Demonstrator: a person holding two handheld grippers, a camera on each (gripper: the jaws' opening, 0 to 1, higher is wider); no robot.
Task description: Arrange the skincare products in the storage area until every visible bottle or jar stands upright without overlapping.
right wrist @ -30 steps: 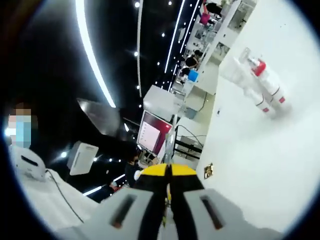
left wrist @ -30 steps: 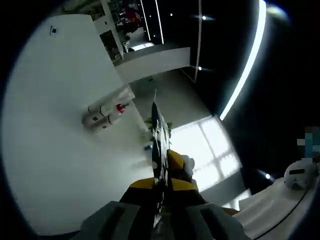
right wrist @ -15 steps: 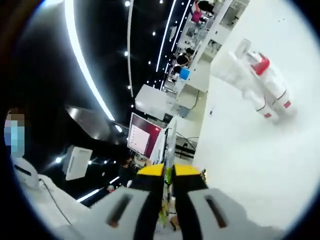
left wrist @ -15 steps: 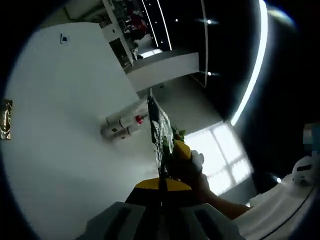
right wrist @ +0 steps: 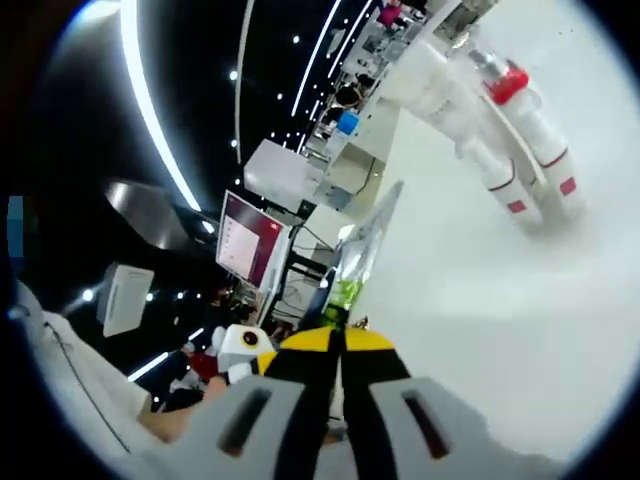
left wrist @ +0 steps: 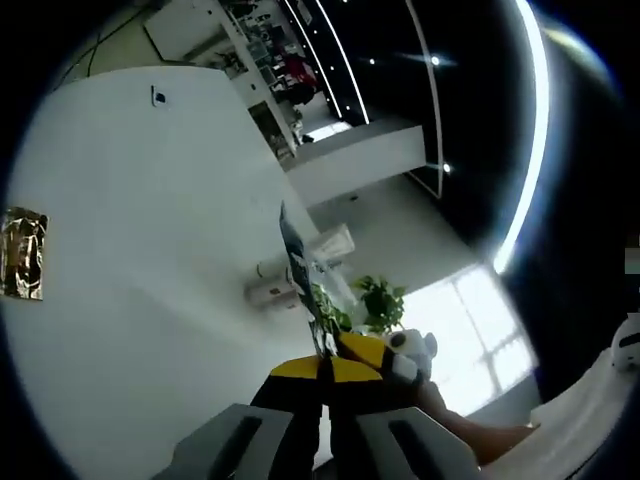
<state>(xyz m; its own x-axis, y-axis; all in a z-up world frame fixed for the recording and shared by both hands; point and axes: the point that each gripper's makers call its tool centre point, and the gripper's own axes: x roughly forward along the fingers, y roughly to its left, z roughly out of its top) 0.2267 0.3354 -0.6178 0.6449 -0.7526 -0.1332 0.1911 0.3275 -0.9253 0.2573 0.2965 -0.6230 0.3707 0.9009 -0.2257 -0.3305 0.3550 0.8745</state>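
Both claws pinch one thin sachet edge-on: the left claw [left wrist: 322,368] and right claw [right wrist: 338,340] each clamp the sachet [right wrist: 362,255]. Beyond, white bottles [right wrist: 495,130] lie toppled together on the white bench [right wrist: 520,330].

A broad white worktop [left wrist: 130,250] carries everything. In the left gripper view a small cluster of white bottles [left wrist: 280,285] lies on it, partly hidden behind a thin flat packet. Well apart from them, near the edge of that view, a shiny gold foil packet [left wrist: 22,253] lies flat on the surface, and a small dark square mark [left wrist: 157,96] sits far off on the white. In the right gripper view the bottles [right wrist: 505,125] lie side by side, touching; one has a red cap [right wrist: 508,80], and two carry small red labels.
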